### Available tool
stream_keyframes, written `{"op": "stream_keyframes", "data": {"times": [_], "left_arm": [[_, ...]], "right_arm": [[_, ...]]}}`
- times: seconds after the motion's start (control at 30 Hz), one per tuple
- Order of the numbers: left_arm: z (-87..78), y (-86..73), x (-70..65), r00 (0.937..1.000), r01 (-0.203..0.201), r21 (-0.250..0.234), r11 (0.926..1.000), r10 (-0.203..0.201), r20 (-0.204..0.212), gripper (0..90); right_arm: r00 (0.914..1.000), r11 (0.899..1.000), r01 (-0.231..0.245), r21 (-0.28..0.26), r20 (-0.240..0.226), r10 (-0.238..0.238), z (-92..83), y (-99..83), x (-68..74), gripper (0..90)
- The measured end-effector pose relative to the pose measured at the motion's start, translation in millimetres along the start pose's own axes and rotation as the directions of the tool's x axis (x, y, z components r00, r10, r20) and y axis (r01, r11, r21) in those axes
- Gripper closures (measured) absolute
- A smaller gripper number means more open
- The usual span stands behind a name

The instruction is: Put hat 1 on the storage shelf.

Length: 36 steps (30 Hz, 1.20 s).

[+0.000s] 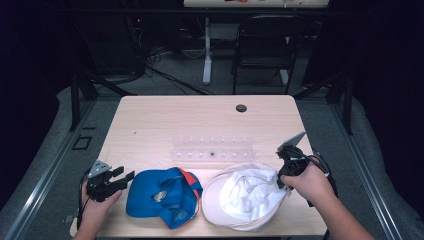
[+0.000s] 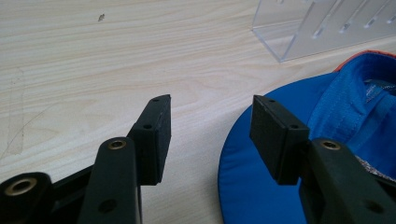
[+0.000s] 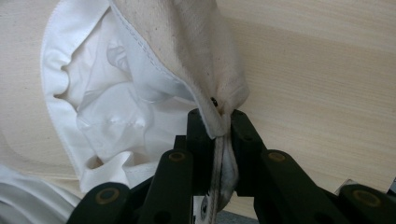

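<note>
Pale wood tabletop (image 1: 165, 120) carries two caps side by side near the person's edge, with a clear plastic rack (image 1: 212, 148) lying just behind them. At the right, the right gripper (image 3: 215, 128) has its jaws clamped on the rim of the white cap (image 1: 243, 196), pinching the fabric edge. At the left, the left gripper (image 2: 210, 135) rests with jaws apart and nothing between them, just beside the brim of the blue cap (image 1: 162, 196).
</note>
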<state>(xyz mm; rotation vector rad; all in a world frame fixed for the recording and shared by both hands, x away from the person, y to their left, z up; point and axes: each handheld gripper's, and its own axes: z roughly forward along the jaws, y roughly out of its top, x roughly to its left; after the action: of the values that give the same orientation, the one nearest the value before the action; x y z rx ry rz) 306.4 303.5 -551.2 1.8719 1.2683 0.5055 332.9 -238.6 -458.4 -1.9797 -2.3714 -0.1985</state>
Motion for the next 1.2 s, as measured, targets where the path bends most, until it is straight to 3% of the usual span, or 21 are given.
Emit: {"op": "stream_keyframes", "data": {"times": [0.1,0.2,0.4,0.47,0.57,0.73,0.77,0.83,0.87,0.97,1.03,1.07,1.13,1.2], "left_arm": [[-0.4,0.0,0.0,1.0,0.002,-0.002,1.0,-0.002,-0.004,49.1],[-0.4,0.0,0.2,1.0,0.004,-0.001,1.0,-0.004,-0.004,49.1],[-0.5,0.0,0.5,1.0,0.004,-0.001,1.0,-0.004,-0.003,49.1],[-0.8,0.0,0.7,1.0,0.004,-0.003,1.0,-0.004,-0.004,49.1],[-0.8,-0.2,0.8,1.0,0.008,-0.015,0.9999,-0.008,-0.006,49.1],[-1.0,-0.4,1.0,0.9999,0.011,-0.017,0.9998,-0.011,-0.002,49.1],[-1.0,-0.4,0.9,0.9999,0.011,-0.017,0.9998,-0.011,-0.001,49.1],[-1.2,-0.3,1.2,1.0,0.009,-0.015,0.9998,-0.009,-0.004,49.1],[-1.2,-0.3,1.2,1.0,0.009,-0.015,0.9998,-0.009,-0.004,49.1],[-1.6,-0.2,1.4,0.9999,0.013,-0.014,0.9998,-0.013,-0.006,49.1],[-1.2,-0.3,1.3,0.9999,0.012,-0.016,0.9998,-0.012,-0.008,49.1],[-1.2,-0.3,1.2,0.9999,0.012,-0.016,0.9998,-0.012,-0.007,49.1],[-1.0,-0.4,0.9,0.9999,0.011,-0.019,0.9998,-0.011,-0.007,49.1],[-1.1,-0.3,0.9,0.9999,0.01,-0.02,0.9998,-0.01,-0.007,49.0]], "right_arm": [[0.9998,0.999,-0.016,-0.028,-0.016,0.016,-7.7,0.3,4.6,80.6],[0.9995,1.0,-0.005,-0.012,-0.033,0.005,-13.2,1.4,4.6,80.6],[0.9945,0.999,-0.031,-0.016,-0.1,0.029,-29.1,4.2,9.1,80.7],[0.9932,0.998,-0.054,-0.029,-0.105,0.05,-32.0,4.5,11.2,80.7],[0.9946,0.999,-0.032,-0.006,-0.099,0.032,-40.0,6.2,11.6,80.8],[0.9969,0.999,-0.036,-0.015,-0.071,0.035,-54.0,6.6,15.3,80.9],[0.9956,0.997,-0.063,-0.035,-0.071,0.061,-54.9,5.8,16.6,80.9],[0.9983,0.999,-0.037,-0.01,-0.046,0.037,-61.1,6.2,14.8,81.0],[0.9977,0.998,-0.053,-0.029,-0.044,0.052,-61.8,5.8,16.0,81.0],[0.9986,0.999,-0.044,-0.01,-0.031,0.044,-66.7,5.6,15.4,81.0],[0.9987,0.999,-0.04,0.0,-0.033,0.04,-69.0,5.5,15.2,81.0],[0.997,0.997,-0.068,-0.026,-0.038,0.067,-68.2,4.6,16.8,81.0],[0.9973,0.999,-0.049,0.0,-0.054,0.049,-72.1,5.3,15.2,80.9],[0.9931,0.997,-0.072,-0.014,-0.094,0.071,-73.2,4.9,15.8,81.0]]}}
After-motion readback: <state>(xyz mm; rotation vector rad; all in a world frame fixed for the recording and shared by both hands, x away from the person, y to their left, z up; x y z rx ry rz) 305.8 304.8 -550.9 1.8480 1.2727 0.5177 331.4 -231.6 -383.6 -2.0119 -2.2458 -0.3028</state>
